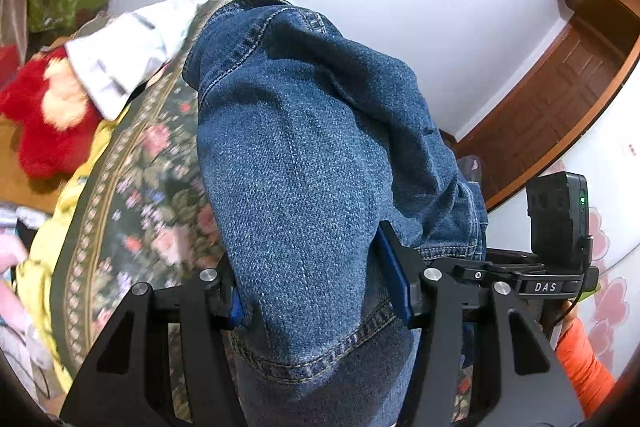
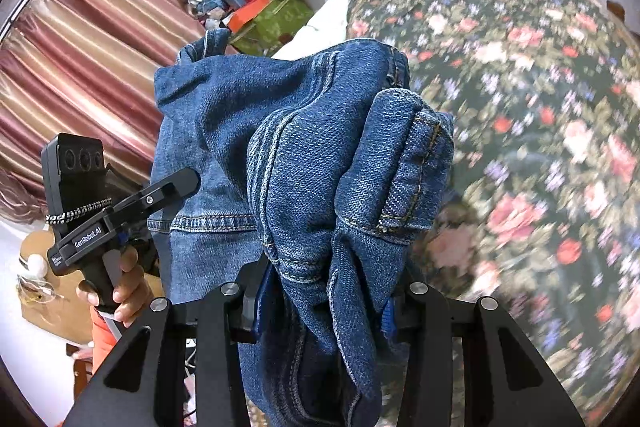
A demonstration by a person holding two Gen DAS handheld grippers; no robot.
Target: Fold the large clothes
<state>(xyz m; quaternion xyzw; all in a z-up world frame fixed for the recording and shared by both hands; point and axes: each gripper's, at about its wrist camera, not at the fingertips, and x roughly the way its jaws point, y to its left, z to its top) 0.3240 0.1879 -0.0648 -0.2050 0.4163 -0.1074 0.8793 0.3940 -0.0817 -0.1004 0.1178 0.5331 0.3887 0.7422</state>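
- Two grippers each grip the same blue denim garment (image 1: 304,155), lifted clear of the floral bedspread (image 1: 132,195).
- Left gripper (image 1: 320,291): in its own view, at the lower middle of the frame, the jaws are clamped on a thick bunch of denim, a stitched hem looping just below them.
- Right gripper (image 2: 320,311): in its own view, at the bottom centre, the jaws are pinched on a gathered wad with a cuff-like hemmed piece bulging up in the middle of the frame.
- In the right wrist view the left gripper shows at lower left, held by a hand (image 2: 124,287), with denim hanging beside it.
- Step in hand, as I judge it: picking the garment up by two points to shake it out; no fold is made yet.
- Next move calls for drawing the two grips apart so the cloth hangs flat, then lowering it onto the bedspread, which fills the right side of the right wrist view.
- Risk: the bunched layers may hide twisted cloth, so spreading should come before any crease.
- Both frames are blurred at the bed, so finer cloth detail there is uncertain.
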